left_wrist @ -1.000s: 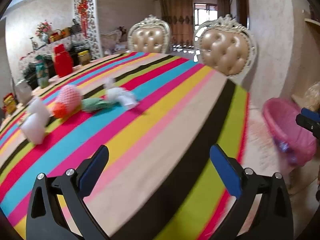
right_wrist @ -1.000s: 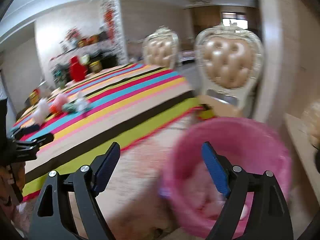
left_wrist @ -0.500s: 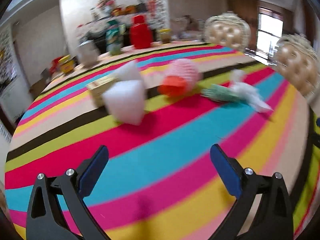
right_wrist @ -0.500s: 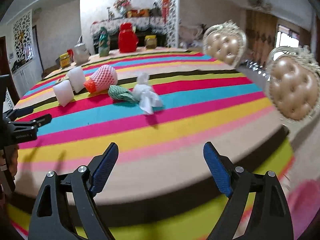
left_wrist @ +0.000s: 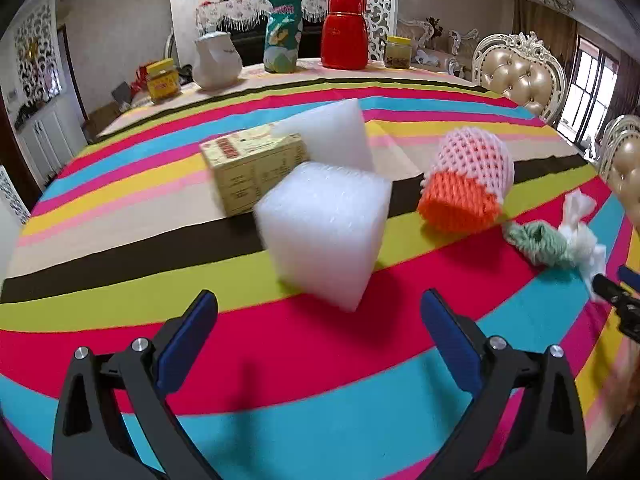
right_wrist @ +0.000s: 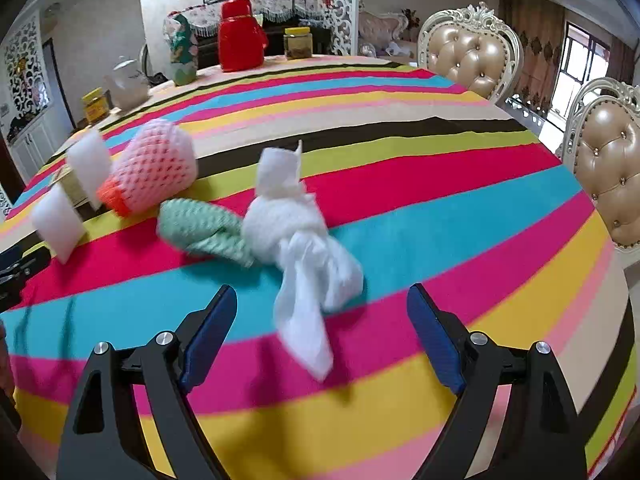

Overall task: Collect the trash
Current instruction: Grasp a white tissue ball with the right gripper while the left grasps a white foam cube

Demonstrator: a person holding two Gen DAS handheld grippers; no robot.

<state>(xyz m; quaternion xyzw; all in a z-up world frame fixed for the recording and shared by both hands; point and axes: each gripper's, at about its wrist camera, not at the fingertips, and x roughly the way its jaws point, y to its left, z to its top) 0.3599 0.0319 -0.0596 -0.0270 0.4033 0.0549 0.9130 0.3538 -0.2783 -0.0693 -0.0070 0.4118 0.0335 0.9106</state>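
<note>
Trash lies on the striped tablecloth [left_wrist: 120, 292]. In the left wrist view a white foam block [left_wrist: 324, 232] stands just ahead of my open, empty left gripper [left_wrist: 318, 332]. Behind it are a yellow carton [left_wrist: 252, 168], a second foam piece [left_wrist: 332, 136] and a pink and orange foam net [left_wrist: 468, 180]. In the right wrist view a knotted white tissue wad [right_wrist: 300, 240] lies just ahead of my open, empty right gripper [right_wrist: 320, 332], touching a green foam net [right_wrist: 200, 228]. The pink net [right_wrist: 156, 168] and the foam blocks [right_wrist: 60, 220] sit further left.
At the table's far edge stand a red jug [left_wrist: 344, 32], a green bag [left_wrist: 282, 36], a white pitcher [left_wrist: 216, 60] and jars [left_wrist: 162, 80]. Padded chairs [right_wrist: 472, 56] stand along the right side. The right gripper's tip shows at the left view's right edge [left_wrist: 616, 292].
Both grippers swung left from the pink bin beside the table onto the tabletop and moved closer to the trash. The left now faces the foam block, the right the tissue wad. Both stayed open.
</note>
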